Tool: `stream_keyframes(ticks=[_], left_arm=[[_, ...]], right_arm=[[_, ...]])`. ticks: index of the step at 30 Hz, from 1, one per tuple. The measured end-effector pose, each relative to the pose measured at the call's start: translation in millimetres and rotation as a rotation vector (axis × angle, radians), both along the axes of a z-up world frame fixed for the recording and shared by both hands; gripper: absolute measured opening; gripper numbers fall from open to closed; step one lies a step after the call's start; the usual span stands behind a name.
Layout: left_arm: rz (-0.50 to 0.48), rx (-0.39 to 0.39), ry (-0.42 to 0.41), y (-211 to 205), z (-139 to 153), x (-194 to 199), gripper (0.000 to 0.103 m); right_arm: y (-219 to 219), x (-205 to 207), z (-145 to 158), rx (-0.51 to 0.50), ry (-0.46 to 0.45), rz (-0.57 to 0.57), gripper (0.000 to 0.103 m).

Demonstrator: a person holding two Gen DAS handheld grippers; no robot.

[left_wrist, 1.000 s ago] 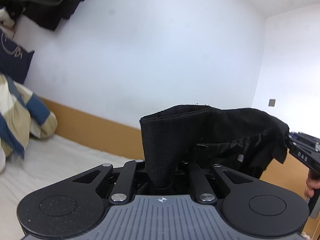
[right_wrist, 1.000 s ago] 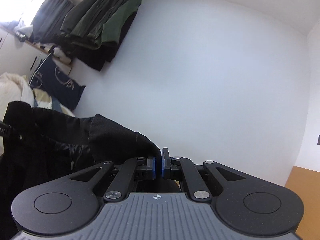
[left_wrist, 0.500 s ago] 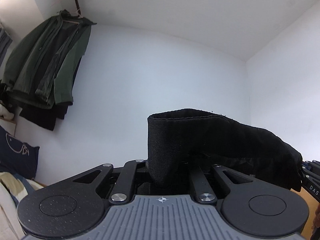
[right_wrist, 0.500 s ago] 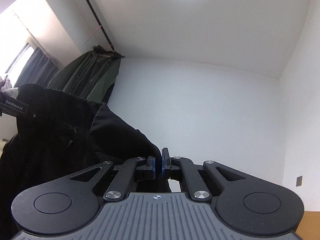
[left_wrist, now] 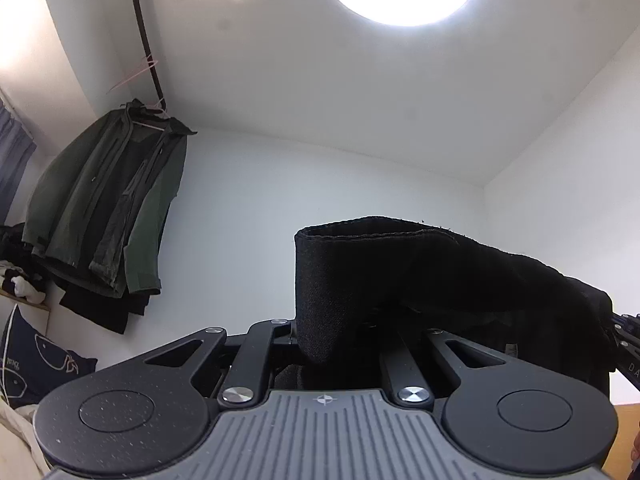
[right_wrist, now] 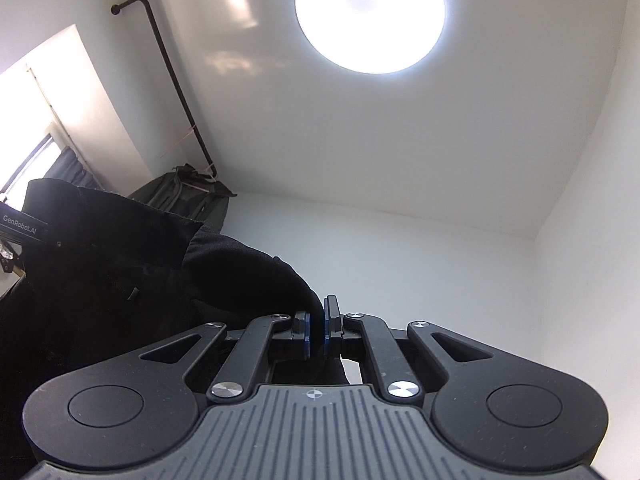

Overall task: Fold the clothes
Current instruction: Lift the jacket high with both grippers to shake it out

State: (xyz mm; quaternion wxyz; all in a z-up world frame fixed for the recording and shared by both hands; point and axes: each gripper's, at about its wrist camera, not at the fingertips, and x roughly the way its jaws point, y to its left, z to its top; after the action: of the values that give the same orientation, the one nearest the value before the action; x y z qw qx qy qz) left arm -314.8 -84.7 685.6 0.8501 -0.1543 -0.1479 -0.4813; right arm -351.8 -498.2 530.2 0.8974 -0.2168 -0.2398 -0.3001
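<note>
Both tools [left_wrist: 340, 344] [right_wrist: 316, 330] clamped, tilted upward

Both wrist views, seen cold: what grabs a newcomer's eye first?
The round ceiling light glares at the top of both views. Below it, a black garment is stretched between the two tools: the left tool is clamped on its thick hemmed edge, the right tool on another edge. A dark green jacket hangs on the white wall at left.
</note>
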Motion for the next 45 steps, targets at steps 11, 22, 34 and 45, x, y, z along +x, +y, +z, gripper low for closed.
stream_keyframes(ticks=[11, 22, 34, 45], left_arm=[[0.009, 0.107, 0.102, -12, 5, 10, 0.012], [0.029, 0.346, 0.266, -194, -107, 150, 0.012], [0.067, 0.705, 0.426, -427, -425, 337, 0.012], [0.117, 0.804, 0.469, -549, -593, 428, 0.017]], right_arm=[[-20, 8, 7, 0.067, 0.054, -0.070, 0.007], [-176, 129, -80, 0.281, 0.328, -0.096, 0.007], [-416, 319, -345, 0.577, 0.547, -0.096, 0.007], [-552, 379, -535, 0.789, 0.651, -0.039, 0.007]])
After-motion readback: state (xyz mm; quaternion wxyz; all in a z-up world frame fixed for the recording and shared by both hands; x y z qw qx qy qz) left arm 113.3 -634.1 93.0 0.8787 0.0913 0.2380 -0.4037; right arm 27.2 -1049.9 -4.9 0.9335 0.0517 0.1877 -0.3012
